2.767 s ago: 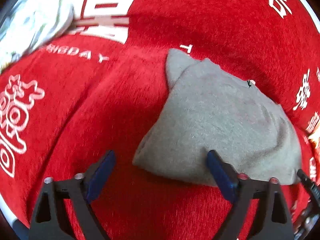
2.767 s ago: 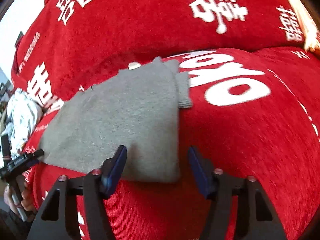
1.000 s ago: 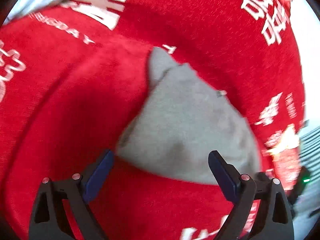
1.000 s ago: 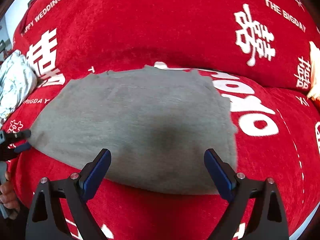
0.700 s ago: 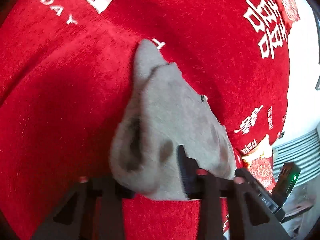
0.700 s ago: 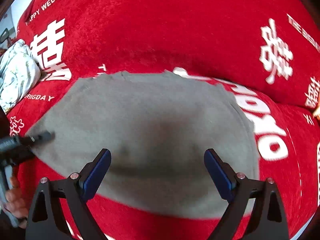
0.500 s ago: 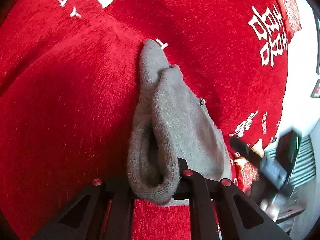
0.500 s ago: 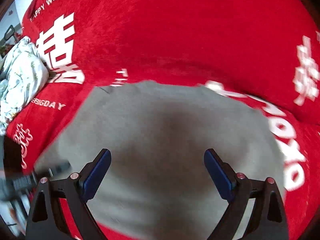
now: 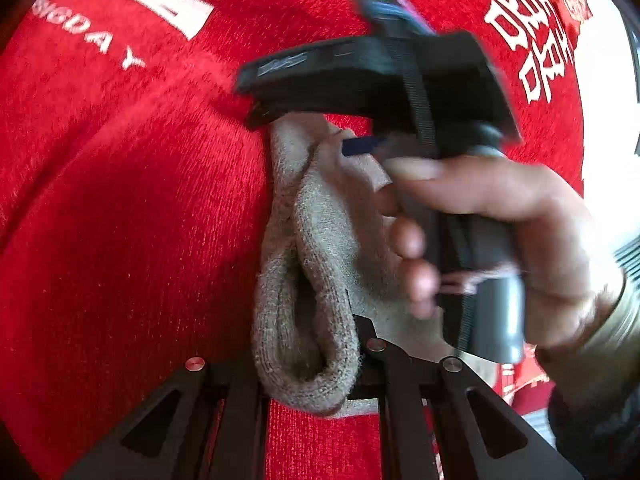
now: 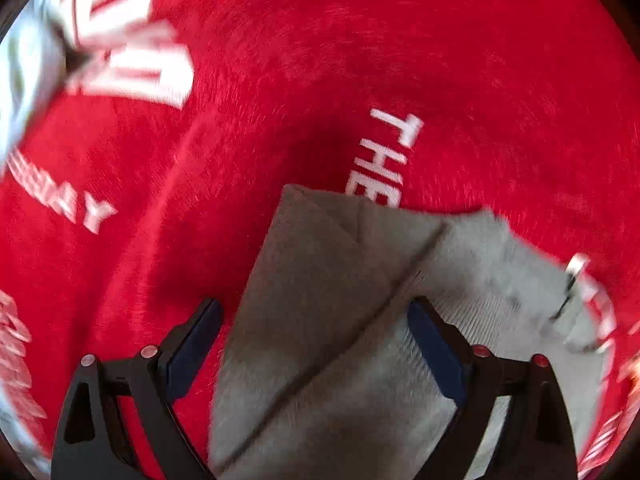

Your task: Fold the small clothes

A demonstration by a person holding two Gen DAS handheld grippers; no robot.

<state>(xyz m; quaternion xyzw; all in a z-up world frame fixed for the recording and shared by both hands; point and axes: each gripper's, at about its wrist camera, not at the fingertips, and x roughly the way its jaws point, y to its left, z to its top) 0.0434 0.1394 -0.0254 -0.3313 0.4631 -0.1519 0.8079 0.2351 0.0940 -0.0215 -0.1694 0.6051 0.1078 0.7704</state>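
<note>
Left tool [image 9: 308, 364] pinches rolled edge of grey knit garment [image 9: 320, 240] on red printed cover [image 9: 120, 220]. Right tool [image 10: 316, 344] gapes wide directly over garment's far fold, nearer it; fold seam runs diagonally between its fingers

Left claw [image 9: 308, 364] is pinched tight on a thick folded roll of the grey knit garment [image 9: 304, 280], which bulges up between its black arms. Right beyond the garment, the person's hand [image 9: 500, 248] grips the other claw's handle, with that black claw body [image 9: 372, 76] hanging just above the garment's far end. Under the garment is the red cover [image 9: 128, 208] with white lettering.
</note>
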